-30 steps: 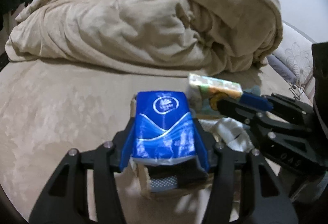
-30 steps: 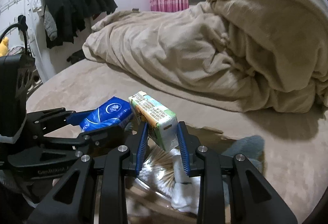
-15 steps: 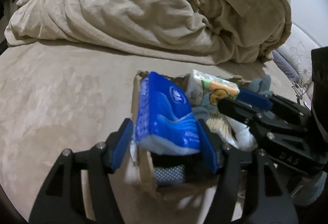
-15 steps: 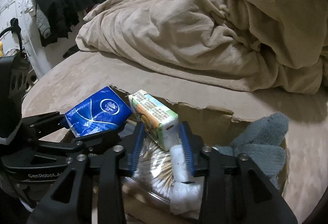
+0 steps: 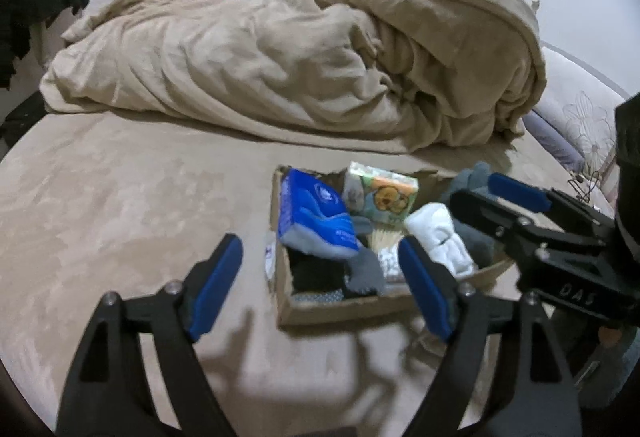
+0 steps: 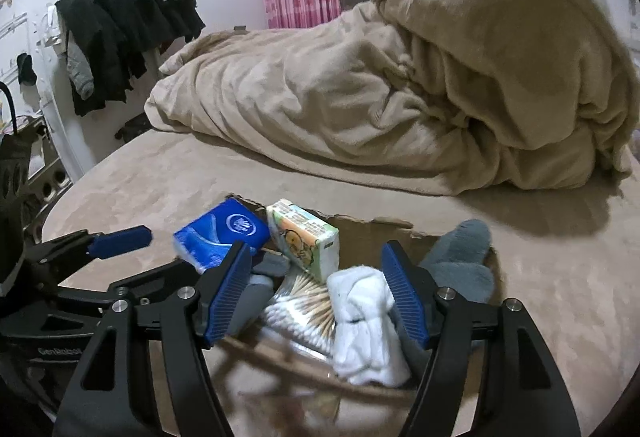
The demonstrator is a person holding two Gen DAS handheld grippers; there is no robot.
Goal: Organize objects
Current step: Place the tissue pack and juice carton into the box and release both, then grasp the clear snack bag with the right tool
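So you've just let go of both packs: your left claw [image 5: 320,281] and right claw [image 6: 316,293] now gape wide, holding nothing, pulled back. Blue tissue pack [image 5: 312,217] and green tissue pack [image 6: 304,237] sit in the box [image 5: 340,307] just ahead; that pair looks done.

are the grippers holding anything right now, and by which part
Nothing is held. The left gripper and right gripper are both open, and the blue tissue pack and cartoon tissue pack sit in the cardboard box.
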